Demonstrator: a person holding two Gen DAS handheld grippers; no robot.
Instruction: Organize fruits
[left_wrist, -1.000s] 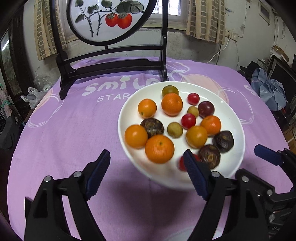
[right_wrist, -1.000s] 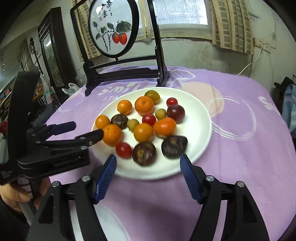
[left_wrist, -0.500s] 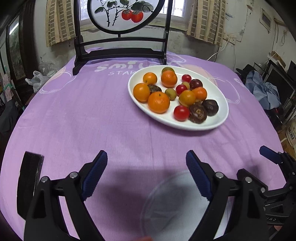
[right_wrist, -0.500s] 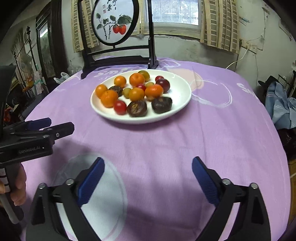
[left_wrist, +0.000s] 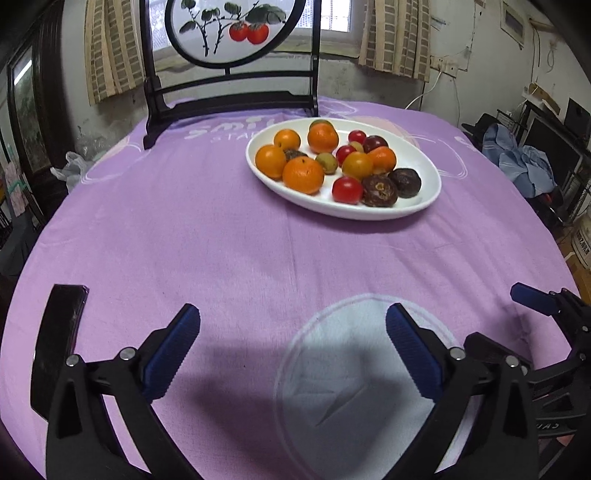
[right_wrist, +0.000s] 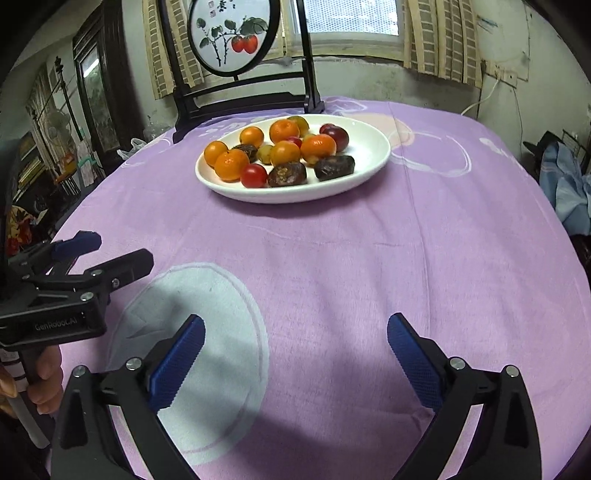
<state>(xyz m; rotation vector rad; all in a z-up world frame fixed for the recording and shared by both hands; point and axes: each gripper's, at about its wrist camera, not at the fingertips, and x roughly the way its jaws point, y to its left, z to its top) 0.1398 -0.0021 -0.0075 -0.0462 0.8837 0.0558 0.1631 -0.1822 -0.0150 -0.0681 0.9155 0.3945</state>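
Both the left gripper (left_wrist: 291, 345) and right gripper (right_wrist: 295, 350) have pulled back near, the left's jaws opening wide, the right's wide and empty, leaving the fruit plate (left_wrist: 424, 205) far away, so sorting looks finished or paused.

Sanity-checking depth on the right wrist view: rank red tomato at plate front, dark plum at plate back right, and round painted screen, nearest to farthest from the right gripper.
From the right gripper, empty:
1. Red tomato, front edge of the white plate, left of centre.
2. Dark plum, back right of the fruit pile.
3. Painted screen, beyond the plate at the table's far edge.
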